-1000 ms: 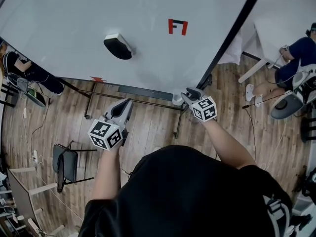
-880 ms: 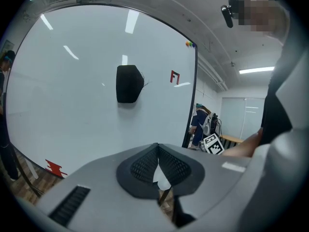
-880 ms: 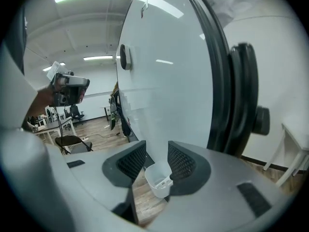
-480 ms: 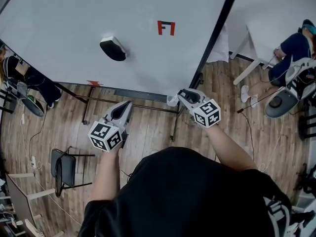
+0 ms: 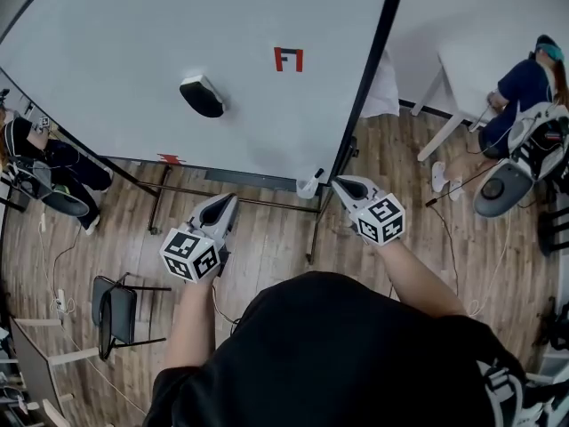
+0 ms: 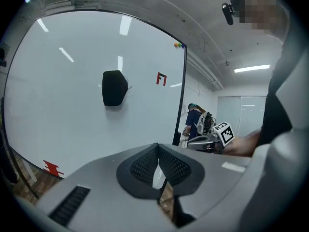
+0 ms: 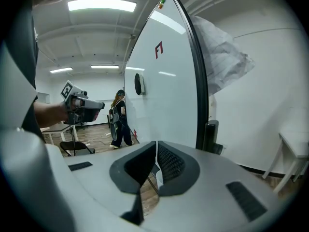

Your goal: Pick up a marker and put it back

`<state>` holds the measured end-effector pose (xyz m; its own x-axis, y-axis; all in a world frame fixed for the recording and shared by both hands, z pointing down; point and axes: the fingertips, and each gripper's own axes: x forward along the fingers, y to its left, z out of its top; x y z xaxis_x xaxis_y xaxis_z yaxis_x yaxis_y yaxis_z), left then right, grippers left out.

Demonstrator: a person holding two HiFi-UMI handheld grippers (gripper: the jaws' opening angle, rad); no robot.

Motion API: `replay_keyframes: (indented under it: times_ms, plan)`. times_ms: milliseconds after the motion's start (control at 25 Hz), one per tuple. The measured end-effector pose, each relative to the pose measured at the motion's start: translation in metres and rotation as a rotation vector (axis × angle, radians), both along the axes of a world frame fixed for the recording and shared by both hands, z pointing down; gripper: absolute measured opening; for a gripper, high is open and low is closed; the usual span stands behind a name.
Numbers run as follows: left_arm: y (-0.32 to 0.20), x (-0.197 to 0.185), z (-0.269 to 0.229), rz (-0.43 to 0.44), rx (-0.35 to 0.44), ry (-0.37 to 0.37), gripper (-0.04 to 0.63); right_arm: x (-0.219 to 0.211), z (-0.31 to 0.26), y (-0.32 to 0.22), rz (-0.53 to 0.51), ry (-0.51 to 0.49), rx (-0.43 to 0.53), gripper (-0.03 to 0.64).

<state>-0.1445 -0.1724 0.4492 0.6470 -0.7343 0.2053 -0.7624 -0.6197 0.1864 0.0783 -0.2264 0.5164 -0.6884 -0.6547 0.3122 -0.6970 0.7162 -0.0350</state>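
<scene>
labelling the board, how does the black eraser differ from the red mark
The black eraser is a bulky block standing out from the whiteboard; the red mark lies flat on it. The eraser is larger; the red mark is small, made of thin strokes. In the head view the eraser sits lower and left of the red mark. Both are on the same whiteboard, apart.

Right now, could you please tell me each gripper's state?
Left gripper: closed, nothing held.
Right gripper: jaws have just been closing, now together, nothing between them.

Grey left hand-held gripper [image 5: 229, 201], white whiteboard [image 5: 116, 34], black eraser [image 5: 202, 97].
</scene>
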Motion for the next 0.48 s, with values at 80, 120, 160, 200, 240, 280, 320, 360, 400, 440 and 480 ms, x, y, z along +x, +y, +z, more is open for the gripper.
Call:
replay_keyframes:
  times_ms: [80,120,160,200,240,280,320,360,400,440,480]
  plan:
    - [0.003,0.001,0.0,-0.001,0.0,-0.002,0.011,0.005,0.002,0.005,0.003,0.0,-0.008,0.003]
    - [0.005,0.003,0.0,0.0,-0.001,-0.003,0.011,0.007,0.003,0.007,0.004,-0.001,-0.012,0.002]
    - [0.006,0.004,0.001,0.001,-0.002,-0.003,0.011,0.009,0.005,0.01,0.006,-0.002,-0.017,0.001]
    - [0.008,0.006,0.002,0.003,-0.003,-0.004,0.011,0.011,0.007,0.012,0.006,-0.003,-0.023,0.0]
    - [0.009,0.008,0.002,0.005,-0.005,-0.004,0.011,0.012,0.009,0.015,0.007,-0.004,-0.028,-0.002]
    - [0.01,0.01,0.003,0.008,-0.007,-0.004,0.011,0.014,0.011,0.017,0.008,-0.005,-0.033,-0.002]
    - [0.01,0.012,0.004,0.01,-0.008,-0.004,0.011,0.015,0.012,0.019,0.008,-0.006,-0.037,-0.002]
    - [0.011,0.013,0.004,0.012,-0.009,-0.005,0.011,0.016,0.013,0.02,0.007,-0.007,-0.039,-0.002]
    - [0.011,0.015,0.004,0.014,-0.01,-0.006,0.011,0.017,0.013,0.021,0.007,-0.008,-0.039,-0.002]
    - [0.012,0.016,0.004,0.016,-0.01,-0.006,0.011,0.018,0.012,0.022,0.007,-0.009,-0.039,-0.002]
    - [0.012,0.017,0.004,0.017,-0.01,-0.007,0.011,0.019,0.012,0.023,0.006,-0.01,-0.037,-0.002]
